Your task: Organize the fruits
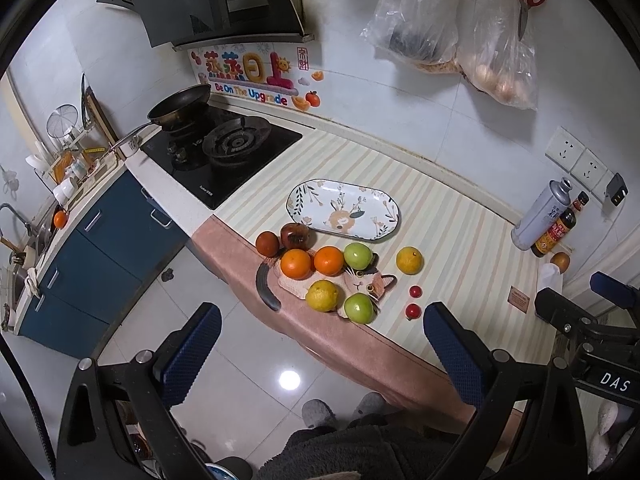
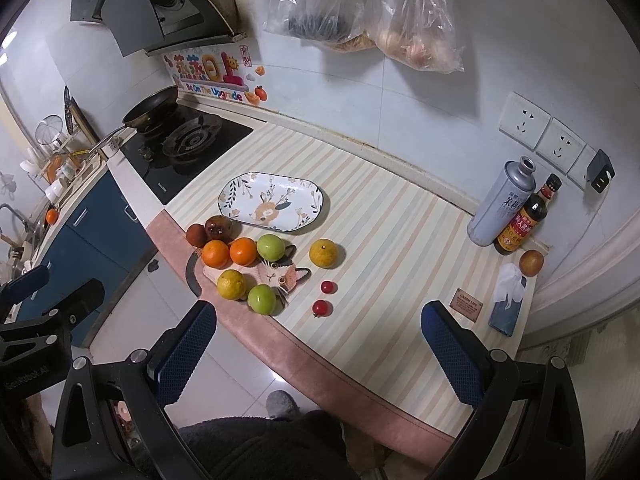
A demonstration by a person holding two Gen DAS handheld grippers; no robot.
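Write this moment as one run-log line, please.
stage: start | left gripper: open, empty | right gripper: open, empty | plate: empty | fruits: on counter, beside plate

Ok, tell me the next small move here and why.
Probably lower the right gripper, jaws wide open, onto the nearer cherry tomato: it lies closest, apart from other fruit, and the oval plate holds nothing yet.

A home kitchen: gas hob (image 1: 224, 152) with a frying pan (image 1: 180, 106), range hood (image 1: 208, 0) above, probably a sink (image 1: 24, 240) far left.
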